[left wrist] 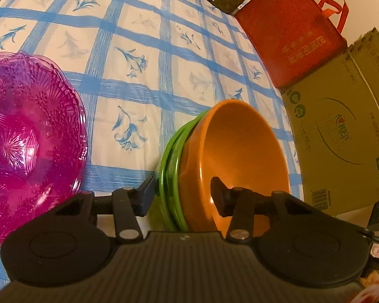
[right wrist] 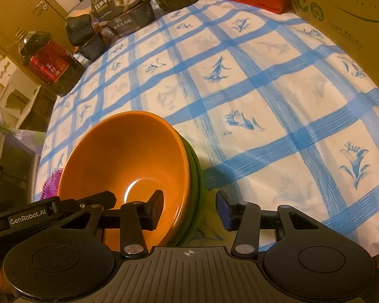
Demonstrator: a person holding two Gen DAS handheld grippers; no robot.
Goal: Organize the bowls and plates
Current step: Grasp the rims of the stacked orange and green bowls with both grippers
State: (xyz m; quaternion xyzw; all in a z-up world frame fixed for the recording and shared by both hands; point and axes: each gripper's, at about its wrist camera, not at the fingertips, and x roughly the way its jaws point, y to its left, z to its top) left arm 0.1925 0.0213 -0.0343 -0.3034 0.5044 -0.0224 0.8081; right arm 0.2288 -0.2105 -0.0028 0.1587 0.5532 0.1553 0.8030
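An orange bowl [left wrist: 240,146] [right wrist: 128,156] sits nested on green plates [left wrist: 171,156] [right wrist: 197,176] on the blue-checked tablecloth [left wrist: 139,50]. My left gripper [left wrist: 183,197] straddles the stack's left rim, with one finger outside the green plates and the other inside the bowl. A sliver of gap shows at the outer pad, so it is open. My right gripper [right wrist: 189,210] straddles the opposite rim. Its inner finger is in the bowl, and its outer pad stands clear of the green edge, so it is open too. A pink patterned glass bowl [left wrist: 25,131] [right wrist: 51,181] sits to the left.
A red bag [left wrist: 290,30] and a cardboard box [left wrist: 341,131] [right wrist: 341,7] stand along the table's right side. Dark food containers [right wrist: 118,2] and a red-labelled bottle [right wrist: 48,60] line the far edge. The left gripper's body [right wrist: 32,217] shows beside the bowl.
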